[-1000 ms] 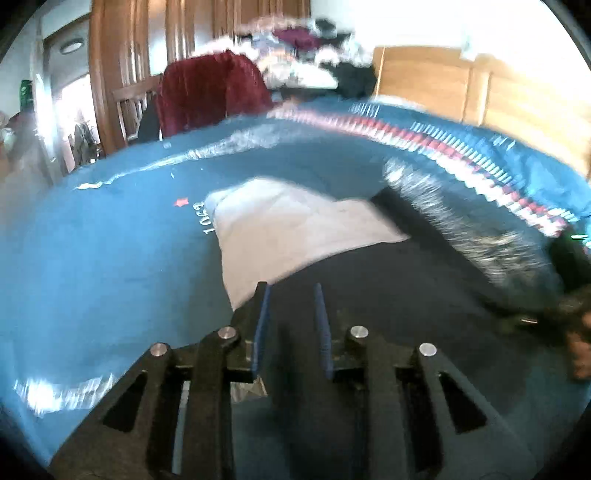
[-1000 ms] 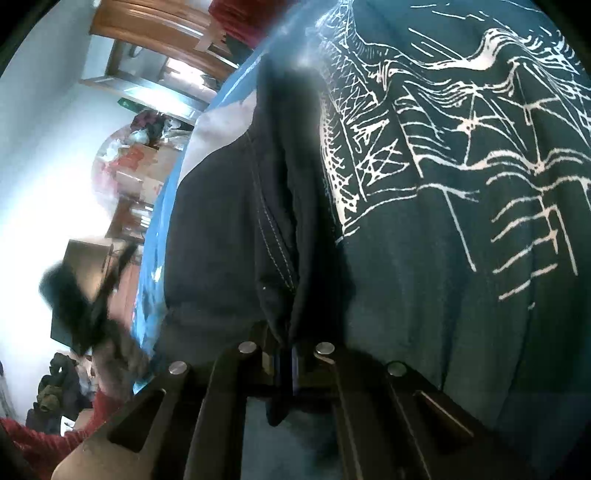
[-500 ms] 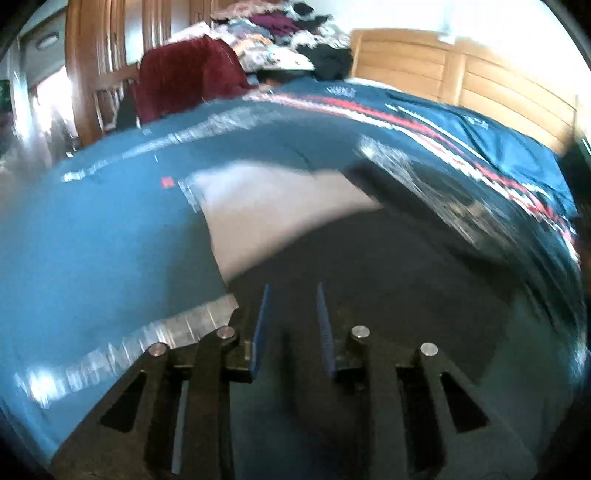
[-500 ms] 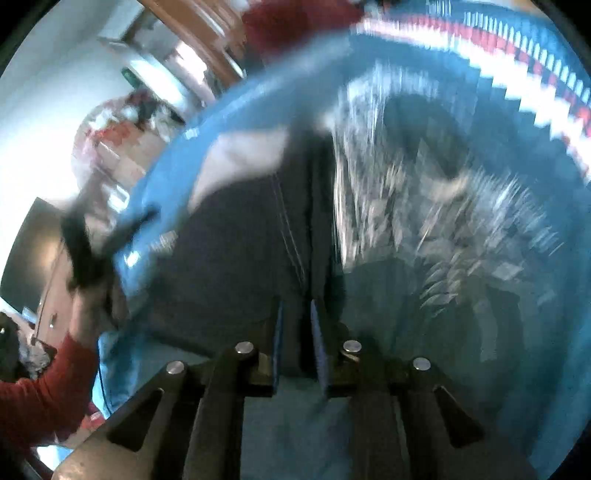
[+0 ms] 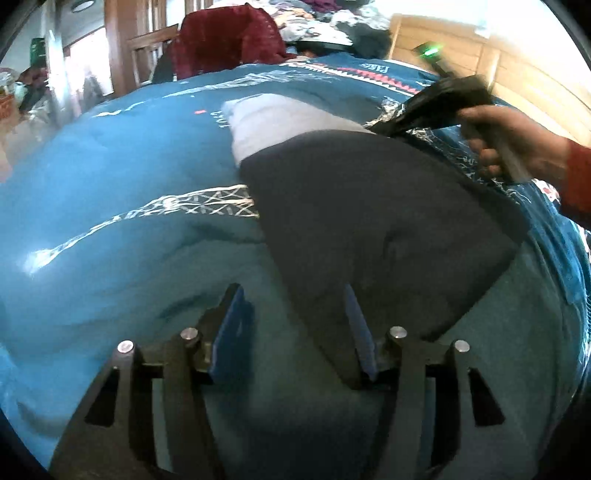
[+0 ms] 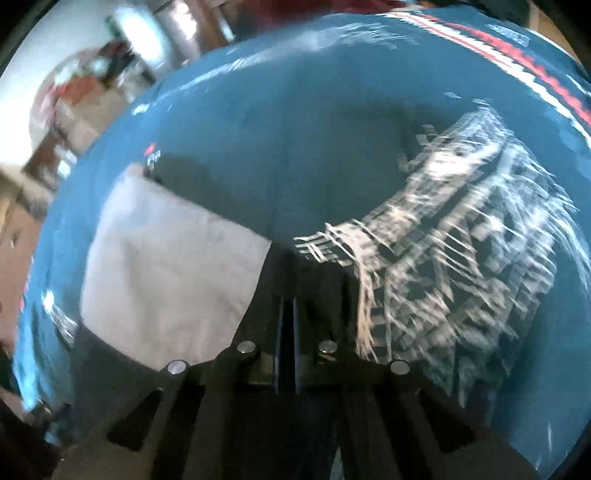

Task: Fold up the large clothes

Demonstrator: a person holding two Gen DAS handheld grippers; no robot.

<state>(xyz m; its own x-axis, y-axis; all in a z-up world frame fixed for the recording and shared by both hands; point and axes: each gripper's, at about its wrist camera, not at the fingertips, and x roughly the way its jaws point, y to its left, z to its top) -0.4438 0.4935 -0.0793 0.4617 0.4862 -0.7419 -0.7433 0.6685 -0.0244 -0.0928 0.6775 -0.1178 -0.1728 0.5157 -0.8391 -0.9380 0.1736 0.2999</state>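
While the dark garment (image 5: 373, 206) lies spread across the blue bedspread (image 5: 110, 177), look what's around it: a dark red cloth (image 5: 225, 40) draped over a wooden chair at the far side of the bed, a heap of mixed clothes (image 5: 325, 18) piled behind that, and a light wooden headboard (image 5: 517, 81) off to the right. No container shows in either view. A pale grey-white panel (image 5: 280, 118) pokes out from under the dark fabric's far edge, and white line print runs along the garment's right side.

Left gripper (image 5: 291, 328) now, jaws opening, blue pads wide apart over the near corner of the garment; the right pad sits over the dark cloth, the left pad over bare bedspread, neither pressing on anything.

Right gripper (image 6: 287, 343), jaws closing, only a dark sliver between the pads, and whether cloth is caught in there I can't tell; the frame is blurred. Below it, dark fabric, the pale panel to its left and the white-printed part to its right. In the left view the right hand (image 5: 517, 136), red sleeve (image 5: 578, 177) at the wrist, holds that gripper above the garment's far right edge.
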